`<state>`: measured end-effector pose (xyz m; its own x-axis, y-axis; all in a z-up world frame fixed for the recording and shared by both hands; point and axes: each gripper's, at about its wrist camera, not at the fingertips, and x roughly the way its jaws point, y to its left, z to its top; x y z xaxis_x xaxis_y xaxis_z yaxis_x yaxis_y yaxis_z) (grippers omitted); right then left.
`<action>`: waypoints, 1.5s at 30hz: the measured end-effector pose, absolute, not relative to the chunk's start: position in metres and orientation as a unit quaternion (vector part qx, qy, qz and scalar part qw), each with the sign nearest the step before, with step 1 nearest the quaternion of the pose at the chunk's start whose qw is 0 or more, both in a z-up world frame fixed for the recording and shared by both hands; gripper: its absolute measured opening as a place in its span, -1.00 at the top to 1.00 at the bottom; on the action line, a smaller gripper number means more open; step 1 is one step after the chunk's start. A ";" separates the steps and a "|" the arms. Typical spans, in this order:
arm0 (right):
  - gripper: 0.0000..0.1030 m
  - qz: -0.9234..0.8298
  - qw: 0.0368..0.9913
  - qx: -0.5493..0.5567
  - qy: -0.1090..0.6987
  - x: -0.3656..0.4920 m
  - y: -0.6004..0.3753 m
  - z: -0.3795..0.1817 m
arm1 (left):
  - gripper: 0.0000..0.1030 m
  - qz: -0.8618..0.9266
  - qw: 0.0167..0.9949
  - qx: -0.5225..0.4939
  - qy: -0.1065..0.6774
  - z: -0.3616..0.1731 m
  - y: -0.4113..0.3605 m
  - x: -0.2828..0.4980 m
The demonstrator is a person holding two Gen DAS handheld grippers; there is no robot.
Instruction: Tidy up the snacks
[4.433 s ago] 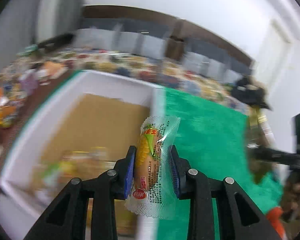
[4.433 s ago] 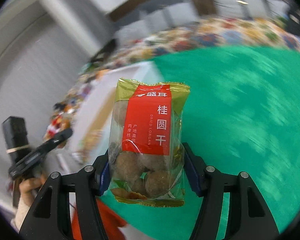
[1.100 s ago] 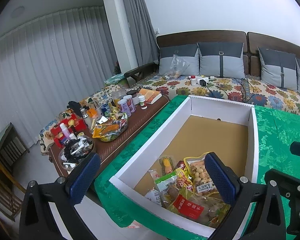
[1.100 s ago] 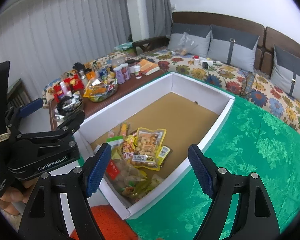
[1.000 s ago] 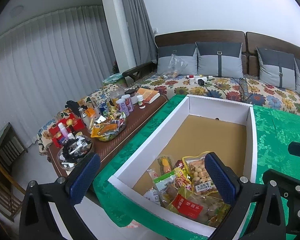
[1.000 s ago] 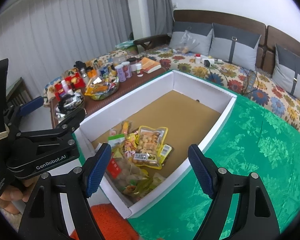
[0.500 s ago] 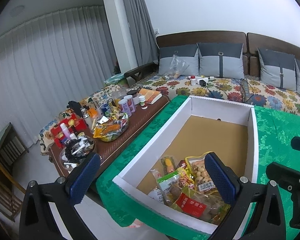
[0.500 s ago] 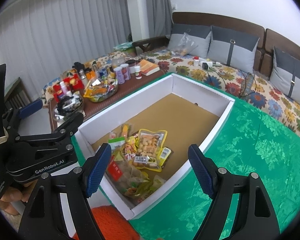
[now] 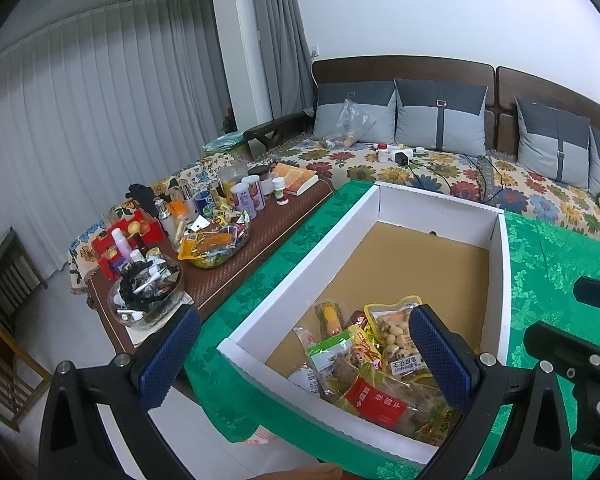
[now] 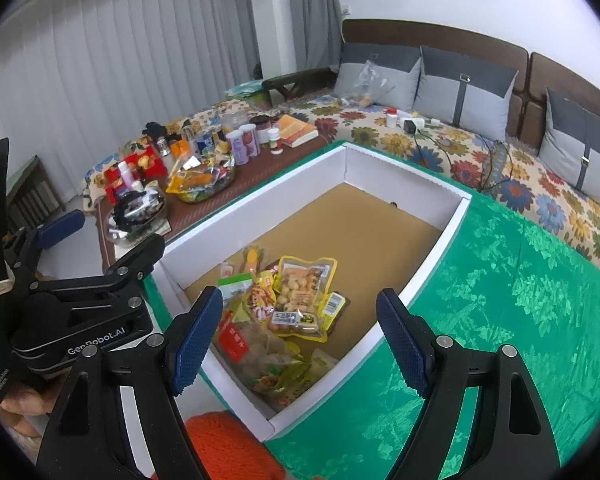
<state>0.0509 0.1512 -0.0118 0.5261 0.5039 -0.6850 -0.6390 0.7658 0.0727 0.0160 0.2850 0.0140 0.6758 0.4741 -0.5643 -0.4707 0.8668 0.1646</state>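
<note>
On your far left, a low brown side table (image 9: 260,240) carries bottles, jars and a glass bowl (image 9: 216,246) of wrapped sweets. Your left gripper (image 9: 306,354) hangs over the near left corner of the white box (image 9: 312,256), its jaws wide apart with nothing between them. The snacks (image 10: 284,312) lie heaped at the near end of the box's brown floor (the far end is bare): a yellow peanut packet (image 10: 302,300) sits on top, and a clear bag with a red label (image 9: 380,404) is nearest you. Your right gripper (image 10: 300,338) hovers above that pile, jaws spread and gripping nothing. To the right, the green tablecloth (image 10: 520,300) runs toward the floral sofa (image 10: 500,168).
</note>
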 end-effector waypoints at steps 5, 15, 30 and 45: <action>-0.60 0.332 0.866 -0.096 0.360 0.050 0.155 -0.013 | -1.00 0.256 0.914 -0.003 0.315 0.012 0.288 0.016; -0.60 0.337 0.864 -0.094 0.363 0.050 0.161 -0.012 | -1.00 0.255 0.913 -0.014 0.320 0.010 0.293 0.018; -0.60 0.337 0.859 -0.099 0.372 0.051 0.166 -0.016 | -1.00 0.258 0.912 -0.015 0.320 0.008 0.297 0.018; -0.60 0.336 0.859 -0.100 0.373 0.052 0.167 -0.017 | -1.00 0.260 0.909 -0.021 0.324 -0.001 0.299 0.019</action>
